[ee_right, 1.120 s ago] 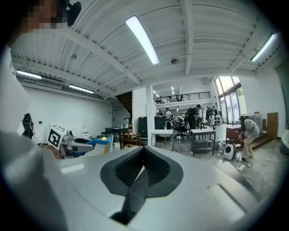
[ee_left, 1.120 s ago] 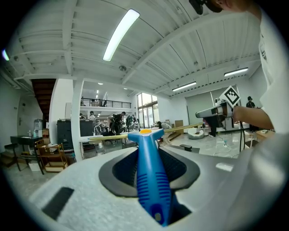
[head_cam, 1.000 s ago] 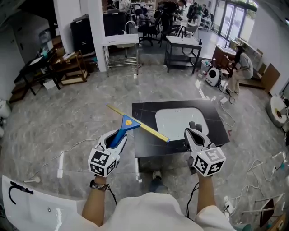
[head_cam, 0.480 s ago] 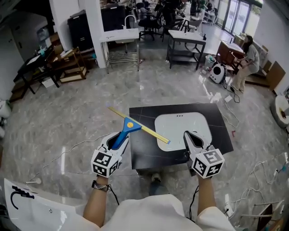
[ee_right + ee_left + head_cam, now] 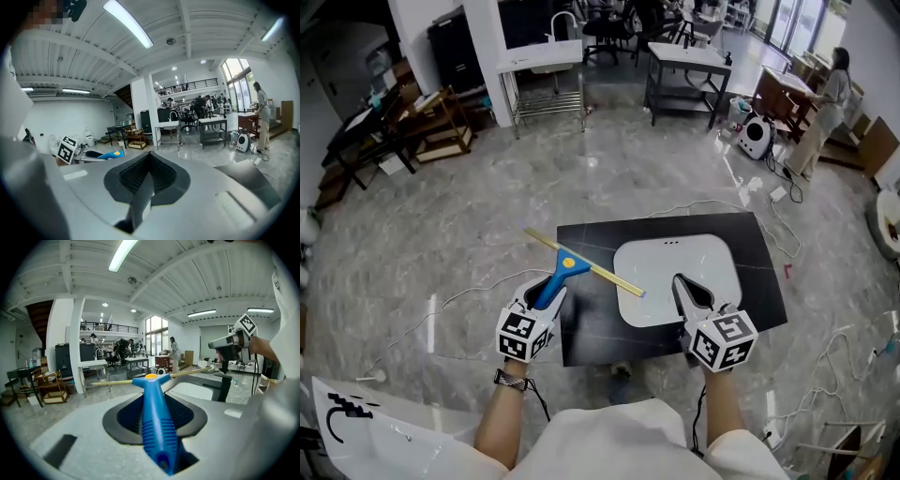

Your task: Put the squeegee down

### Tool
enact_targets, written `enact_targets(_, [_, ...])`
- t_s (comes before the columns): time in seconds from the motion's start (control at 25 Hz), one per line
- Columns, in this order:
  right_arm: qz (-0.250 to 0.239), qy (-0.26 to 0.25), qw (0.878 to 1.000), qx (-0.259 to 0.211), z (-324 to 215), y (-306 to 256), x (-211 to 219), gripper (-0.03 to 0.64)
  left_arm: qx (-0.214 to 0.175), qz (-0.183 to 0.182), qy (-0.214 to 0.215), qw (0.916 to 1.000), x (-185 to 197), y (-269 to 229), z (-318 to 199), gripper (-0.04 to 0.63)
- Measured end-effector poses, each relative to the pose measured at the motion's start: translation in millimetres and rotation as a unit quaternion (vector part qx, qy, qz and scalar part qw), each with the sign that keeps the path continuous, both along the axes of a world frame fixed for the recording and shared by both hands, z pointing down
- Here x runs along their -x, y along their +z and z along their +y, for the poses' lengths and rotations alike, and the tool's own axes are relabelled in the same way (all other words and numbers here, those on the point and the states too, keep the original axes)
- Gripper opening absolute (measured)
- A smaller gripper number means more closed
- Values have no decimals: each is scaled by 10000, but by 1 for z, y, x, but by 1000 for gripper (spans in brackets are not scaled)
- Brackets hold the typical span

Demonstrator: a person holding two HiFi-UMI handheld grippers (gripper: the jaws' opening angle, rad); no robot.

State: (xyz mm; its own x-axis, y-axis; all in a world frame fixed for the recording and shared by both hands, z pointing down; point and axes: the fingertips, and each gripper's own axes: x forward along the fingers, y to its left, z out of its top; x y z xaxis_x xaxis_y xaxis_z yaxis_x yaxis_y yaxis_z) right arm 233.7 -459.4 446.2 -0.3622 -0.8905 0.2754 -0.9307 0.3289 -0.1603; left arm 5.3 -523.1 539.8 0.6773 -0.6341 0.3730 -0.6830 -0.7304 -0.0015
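A squeegee with a blue handle (image 5: 553, 281) and a long yellow blade (image 5: 586, 263) is held in my left gripper (image 5: 546, 292), jaws shut on the handle (image 5: 154, 423). The blade (image 5: 140, 380) lies crosswise, reaching over the left part of a black low table (image 5: 581, 323). My right gripper (image 5: 689, 291) hovers over the table's near right, by a white sink basin (image 5: 675, 267) set in the tabletop. Its jaws (image 5: 145, 187) are shut with nothing between them. The left gripper's marker cube (image 5: 66, 148) and the blue handle (image 5: 110, 154) show at the left of the right gripper view.
Grey marble floor (image 5: 441, 253) with white cables surrounds the table. A white panel (image 5: 375, 427) lies at my near left. Wooden racks (image 5: 422, 131), a white bench (image 5: 539, 66) and a black trolley (image 5: 684, 75) stand farther back. A person (image 5: 825, 103) stands at the far right.
Both grippers have sunk and moved forward toward the black table, the left still carrying the squeegee. The table and basin now lie closer under the grippers.
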Motion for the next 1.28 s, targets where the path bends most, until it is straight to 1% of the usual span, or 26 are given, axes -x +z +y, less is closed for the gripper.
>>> enact_targets(0.16, [-83, 40, 9998, 184, -20, 17, -15, 6, 167, -109, 12, 9998, -16, 23, -25, 141])
enact_targets(0.36, [-41, 33, 9994, 334, -41, 39, -30, 6, 364, -188, -8, 9992, -38, 49, -55, 141])
enact_targets(0.6, [-45, -47, 9986, 522, -61, 62, -34, 6, 613, -371, -78, 9974, -48, 88, -90, 141])
enact_targets(0.92, [-173, 10, 9965, 815, -82, 87, -52, 6, 911, -579, -232, 9939, -69, 142, -134, 141])
enact_targets(1.12, [-175, -37, 9957, 913, -90, 96, -56, 6, 1067, -662, -289, 9917, -77, 166, -146, 141])
enact_targets(1.28, [-201, 19, 9948, 995, -92, 102, -67, 6, 1132, -735, -268, 9905, -85, 178, -149, 141])
